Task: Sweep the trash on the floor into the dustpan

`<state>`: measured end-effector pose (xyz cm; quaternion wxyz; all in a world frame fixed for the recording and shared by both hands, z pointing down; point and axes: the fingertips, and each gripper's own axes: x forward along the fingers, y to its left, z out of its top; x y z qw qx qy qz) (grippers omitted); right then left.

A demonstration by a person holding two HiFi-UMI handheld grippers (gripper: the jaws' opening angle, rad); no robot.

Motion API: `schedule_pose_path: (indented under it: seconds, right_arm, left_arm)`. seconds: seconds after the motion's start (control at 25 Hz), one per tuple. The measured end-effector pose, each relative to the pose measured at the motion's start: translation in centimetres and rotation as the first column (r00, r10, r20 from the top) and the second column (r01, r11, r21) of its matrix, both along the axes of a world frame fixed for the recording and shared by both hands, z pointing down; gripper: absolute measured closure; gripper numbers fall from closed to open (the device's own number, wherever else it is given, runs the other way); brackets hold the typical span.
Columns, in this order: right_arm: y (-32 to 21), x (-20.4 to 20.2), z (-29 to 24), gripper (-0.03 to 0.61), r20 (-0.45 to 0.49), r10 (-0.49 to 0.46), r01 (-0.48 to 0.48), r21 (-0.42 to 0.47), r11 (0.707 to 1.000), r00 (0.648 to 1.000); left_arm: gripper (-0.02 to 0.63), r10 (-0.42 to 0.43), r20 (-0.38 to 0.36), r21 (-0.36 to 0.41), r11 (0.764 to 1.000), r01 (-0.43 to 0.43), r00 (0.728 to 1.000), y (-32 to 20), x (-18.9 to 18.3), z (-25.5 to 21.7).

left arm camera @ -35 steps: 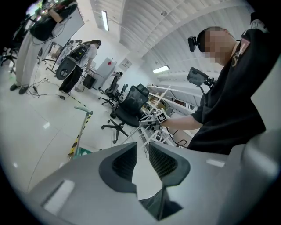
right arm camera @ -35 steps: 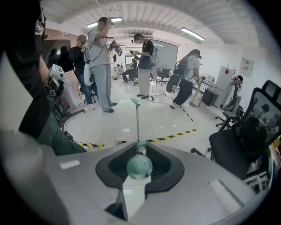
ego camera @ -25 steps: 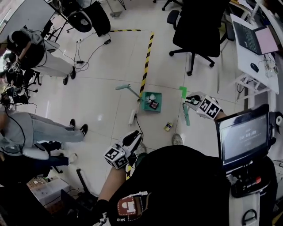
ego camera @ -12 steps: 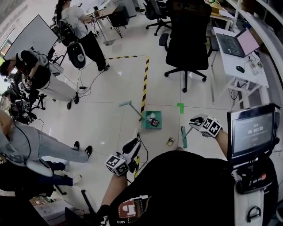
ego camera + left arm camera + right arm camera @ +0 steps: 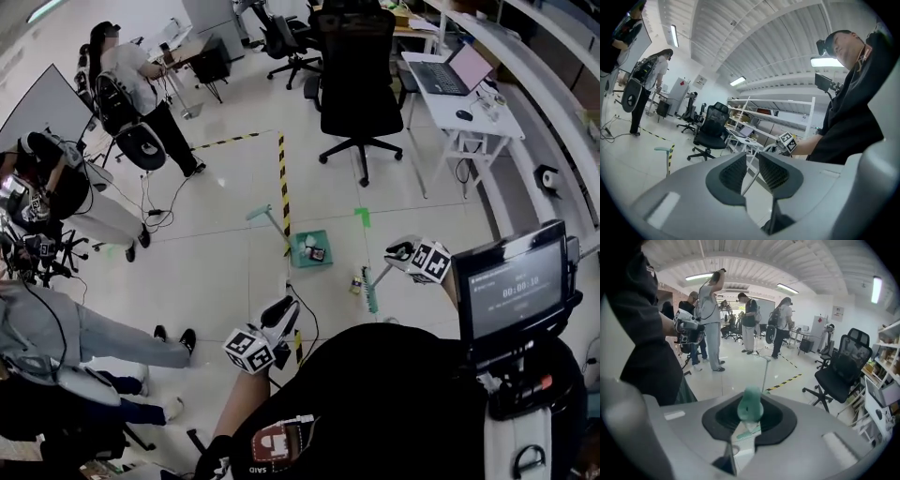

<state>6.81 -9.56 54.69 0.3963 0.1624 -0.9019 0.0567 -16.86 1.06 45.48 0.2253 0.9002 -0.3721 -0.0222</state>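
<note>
Head view: right tongs [image 5: 397, 251] clamp the broom [image 5: 368, 291] by its teal handle-end; left tongs [image 5: 286, 307] hang narrowly parted, empty. Trash [image 5: 357, 279] lies beside the bristles, dustpan [image 5: 300, 259] farther left; an angled stroke could flick it past.

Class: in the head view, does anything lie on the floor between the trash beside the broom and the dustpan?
Nothing visible does. The trash lies beside the broom, which the right hand-held gripper holds, and only bare floor separates it from the green dustpan.
</note>
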Motion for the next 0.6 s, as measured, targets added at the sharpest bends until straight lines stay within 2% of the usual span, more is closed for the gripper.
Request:
schedule_pose_path:
  seconds: [0.16, 0.36, 0.48, 0.6]
  right_arm:
    - [5.4, 0.3, -1.7, 0.518, 0.020, -0.028, 0.028, 0.016, 0.999, 0.999]
    - [10.8, 3.7, -4.1, 0.518, 0.106, -0.012, 0.008, 0.032, 0.999, 0.994]
    - [14.6, 6.3, -6.1, 0.518, 0.169, -0.007, -0.002, 0.050, 0.999, 0.986]
    - [19.6, 9.8, -7.7, 0.518, 0.199, -0.026, 0.012, 0.070, 0.997, 0.980]
  left_arm:
    - [0.528, 0.064, 0.005, 0.014, 0.998, -0.064, 0.998, 3.5, 3.3, -0.9]
    - [0.528, 0.105, 0.022, 0.025, 0.994, -0.105, 0.994, 8.5, 8.9, -1.8]
    - [0.529, 0.107, 0.028, 0.008, 0.994, -0.108, 0.994, 11.7, 13.5, -1.9]
    - [0.529, 0.117, -0.001, -0.017, 0.993, -0.117, 0.993, 15.6, 19.8, -1.7]
